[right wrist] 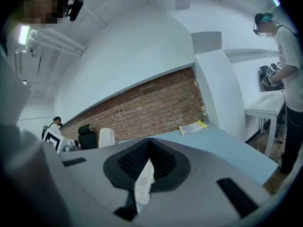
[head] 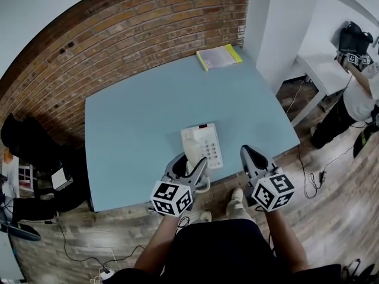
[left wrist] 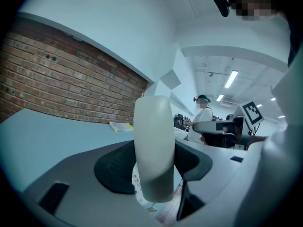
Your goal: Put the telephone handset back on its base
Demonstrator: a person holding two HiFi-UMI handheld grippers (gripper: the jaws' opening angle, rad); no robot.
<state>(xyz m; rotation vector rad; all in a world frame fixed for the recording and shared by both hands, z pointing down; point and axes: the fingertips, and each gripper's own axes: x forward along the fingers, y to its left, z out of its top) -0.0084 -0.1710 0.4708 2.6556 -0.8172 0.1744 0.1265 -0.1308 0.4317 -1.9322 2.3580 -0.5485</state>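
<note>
The left gripper probably hides part of the handset.

The handset is a smooth off-white bar, clamped upright between the jaws of the left gripper and held over the left, cradle side of the base; whether it touches the base cannot be told. The base is a white oblong with a keypad on its right half and a dark strip at its far end, lying flat on the blue table close to the near edge, about midway along it
</note>
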